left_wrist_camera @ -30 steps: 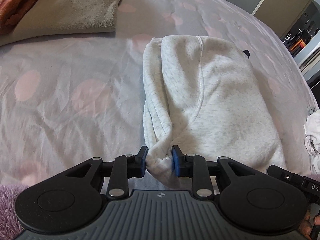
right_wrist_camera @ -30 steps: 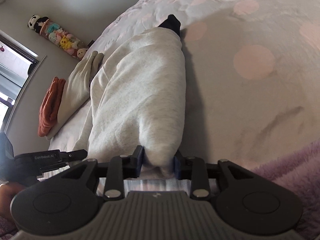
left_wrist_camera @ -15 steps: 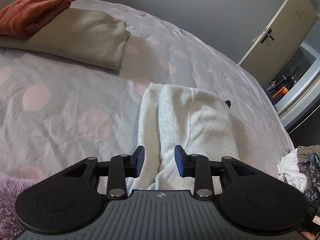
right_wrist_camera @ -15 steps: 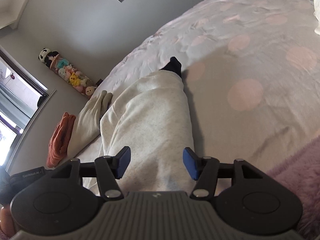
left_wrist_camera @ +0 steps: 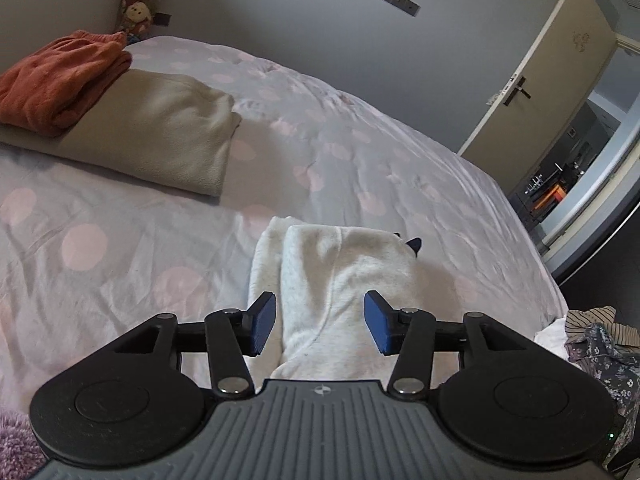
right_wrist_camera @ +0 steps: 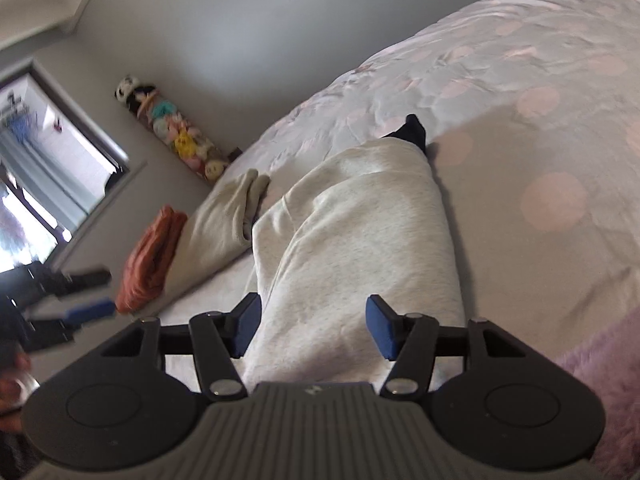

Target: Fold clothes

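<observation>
Lying folded on the spotted bedsheet [left_wrist_camera: 120, 264], the pale grey sweatshirt [left_wrist_camera: 340, 272] sits below both grippers, free of either. Left gripper [left_wrist_camera: 320, 322]: jaws have just been opening and stand apart, pads clear of the cloth. Right gripper [right_wrist_camera: 314, 326]: jaws likewise spread and empty. A beige [left_wrist_camera: 160, 136] and a rust garment [left_wrist_camera: 60, 80] lie stacked far left.

On the bed [left_wrist_camera: 360, 152] the sweatshirt [left_wrist_camera: 344, 272] lies nearest; a folded pile [left_wrist_camera: 160, 140] sits behind it, to the left.
</observation>
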A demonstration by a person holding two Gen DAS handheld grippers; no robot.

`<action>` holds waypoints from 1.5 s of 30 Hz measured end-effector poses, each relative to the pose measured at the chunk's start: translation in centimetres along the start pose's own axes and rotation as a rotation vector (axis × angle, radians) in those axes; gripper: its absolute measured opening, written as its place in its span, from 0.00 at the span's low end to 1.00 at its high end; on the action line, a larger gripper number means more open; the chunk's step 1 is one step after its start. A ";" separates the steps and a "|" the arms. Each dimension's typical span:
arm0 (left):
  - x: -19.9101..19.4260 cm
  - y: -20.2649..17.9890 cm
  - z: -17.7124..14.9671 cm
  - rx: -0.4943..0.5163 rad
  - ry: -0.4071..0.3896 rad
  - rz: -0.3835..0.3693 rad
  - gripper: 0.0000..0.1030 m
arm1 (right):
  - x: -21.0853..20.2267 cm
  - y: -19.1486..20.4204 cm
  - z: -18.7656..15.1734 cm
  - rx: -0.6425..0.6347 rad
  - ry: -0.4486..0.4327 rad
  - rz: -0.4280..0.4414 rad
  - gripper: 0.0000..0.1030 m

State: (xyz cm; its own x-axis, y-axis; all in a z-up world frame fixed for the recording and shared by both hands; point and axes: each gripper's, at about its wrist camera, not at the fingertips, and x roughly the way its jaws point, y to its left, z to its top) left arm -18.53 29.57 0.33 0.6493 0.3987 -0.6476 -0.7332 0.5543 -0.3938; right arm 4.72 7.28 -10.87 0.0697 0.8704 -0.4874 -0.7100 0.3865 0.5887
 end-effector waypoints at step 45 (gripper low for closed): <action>27.3 1.9 2.4 0.349 0.117 0.061 0.03 | 19.7 -7.2 12.9 -0.112 -0.003 -0.128 0.24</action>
State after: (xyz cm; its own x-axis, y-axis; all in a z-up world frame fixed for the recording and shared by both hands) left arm -1.76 43.28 -16.53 0.5644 0.3635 -0.7412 -0.6436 0.7560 -0.1193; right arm 20.26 25.57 -16.35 0.1667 0.8169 -0.5522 -0.7686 0.4584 0.4462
